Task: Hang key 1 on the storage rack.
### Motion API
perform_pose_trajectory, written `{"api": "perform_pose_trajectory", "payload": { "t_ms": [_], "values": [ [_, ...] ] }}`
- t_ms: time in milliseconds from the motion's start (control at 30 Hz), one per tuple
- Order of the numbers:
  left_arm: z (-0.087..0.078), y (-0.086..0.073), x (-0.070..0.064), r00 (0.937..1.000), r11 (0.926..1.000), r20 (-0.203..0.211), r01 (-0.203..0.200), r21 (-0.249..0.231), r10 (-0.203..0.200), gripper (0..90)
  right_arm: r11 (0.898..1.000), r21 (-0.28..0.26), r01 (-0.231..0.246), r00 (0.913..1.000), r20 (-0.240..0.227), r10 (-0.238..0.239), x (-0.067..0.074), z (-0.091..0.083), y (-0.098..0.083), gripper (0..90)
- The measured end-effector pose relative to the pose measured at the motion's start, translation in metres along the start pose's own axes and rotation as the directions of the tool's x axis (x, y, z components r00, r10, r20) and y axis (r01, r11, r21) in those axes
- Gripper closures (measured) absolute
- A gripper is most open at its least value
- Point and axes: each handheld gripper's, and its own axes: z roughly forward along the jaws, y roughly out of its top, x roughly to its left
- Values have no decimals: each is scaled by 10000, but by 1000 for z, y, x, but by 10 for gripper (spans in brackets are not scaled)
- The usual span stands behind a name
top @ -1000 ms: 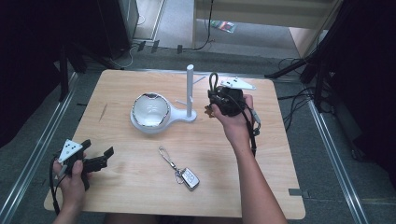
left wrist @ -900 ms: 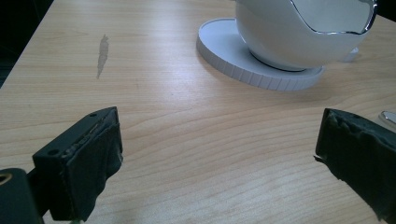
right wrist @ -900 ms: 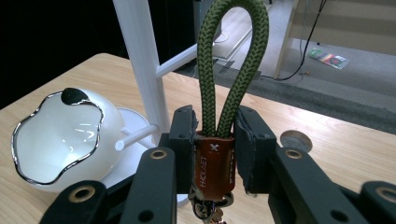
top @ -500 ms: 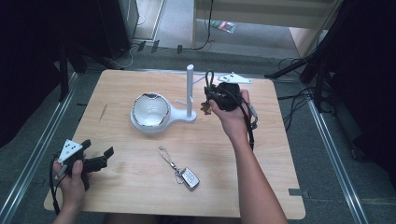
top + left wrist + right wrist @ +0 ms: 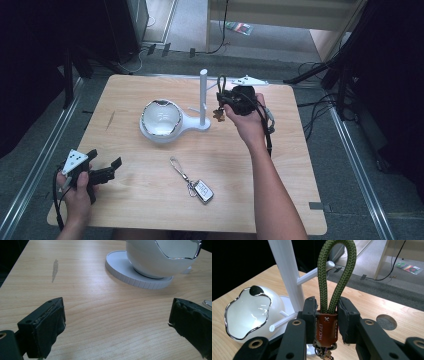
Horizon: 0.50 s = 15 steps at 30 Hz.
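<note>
My right gripper is shut on a keychain by its brown leather tag. Its green rope loop stands upright above the jaws, and keys hang below. It is held just right of the white stand's post, close to the side pegs. The stand's white bowl sits left of the post. My left gripper stands open low over the table's near left, with nothing between its jaws.
A car key on a metal clasp lies on the wooden table in the near middle. A round cable hole is in the tabletop beyond the right gripper. Metal rails and cables run along the floor around the table.
My right gripper has drifted a little left toward the stand's post with the keychain still in it. The left gripper has stayed put.
</note>
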Motion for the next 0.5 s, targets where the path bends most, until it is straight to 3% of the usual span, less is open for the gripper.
{"api": "perform_pose_trajectory", "payload": {
  "t_ms": [200,500],
  "values": [
    [0,0,0,10000,10000,18,5,7,-5,12,9998,64,-193,9990,-391,196,-2,3,1,708],
    [0,0,0,10000,10000,20,1,-21,-1,12,9991,421,57,9975,-706,-27,2,10,0,706]
  ]
}}
